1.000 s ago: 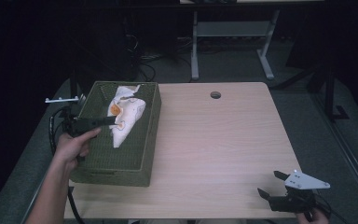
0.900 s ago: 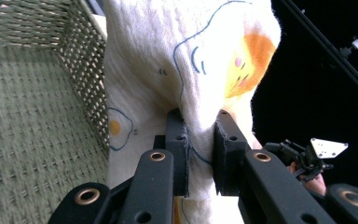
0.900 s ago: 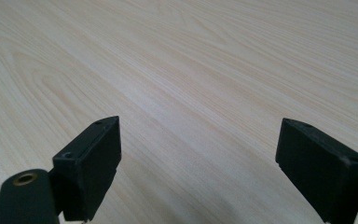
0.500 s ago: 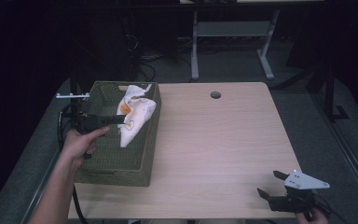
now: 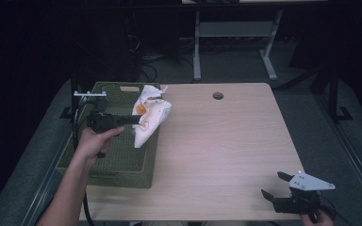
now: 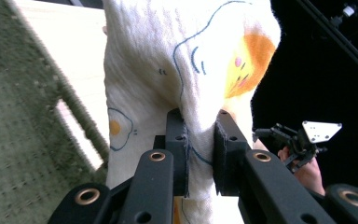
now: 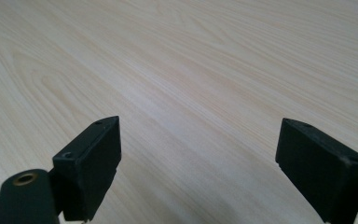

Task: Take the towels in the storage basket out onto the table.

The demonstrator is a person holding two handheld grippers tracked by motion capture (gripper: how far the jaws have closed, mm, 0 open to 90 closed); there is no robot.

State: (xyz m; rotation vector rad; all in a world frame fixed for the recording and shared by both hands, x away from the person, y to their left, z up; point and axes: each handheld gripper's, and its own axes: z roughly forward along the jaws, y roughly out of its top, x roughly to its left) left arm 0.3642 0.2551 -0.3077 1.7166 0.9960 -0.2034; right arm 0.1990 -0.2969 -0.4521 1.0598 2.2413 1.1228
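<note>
**Left gripper lifts printed cloth over the basket rim**

The left gripper (image 5: pixel 139 119) pinches a bunched fold of the white cloth (image 5: pixel 150 117), jaws clamped tight on it, so the rest hangs free. The cloth dangles above the green basket's (image 5: pixel 118 174) right rim, likely bound for the table (image 5: pixel 226 150). Well right of the basket, the right gripper (image 5: pixel 274 186) waits near the table's front edge, jaws wide apart and empty.

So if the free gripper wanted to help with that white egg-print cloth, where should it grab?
Probably the loose lower end of the white egg-print cloth, coming from the bare table side. The left gripper pinches a fold higher up, so that end hangs free over the green woven basket's rim. The right gripper waits open.
</note>
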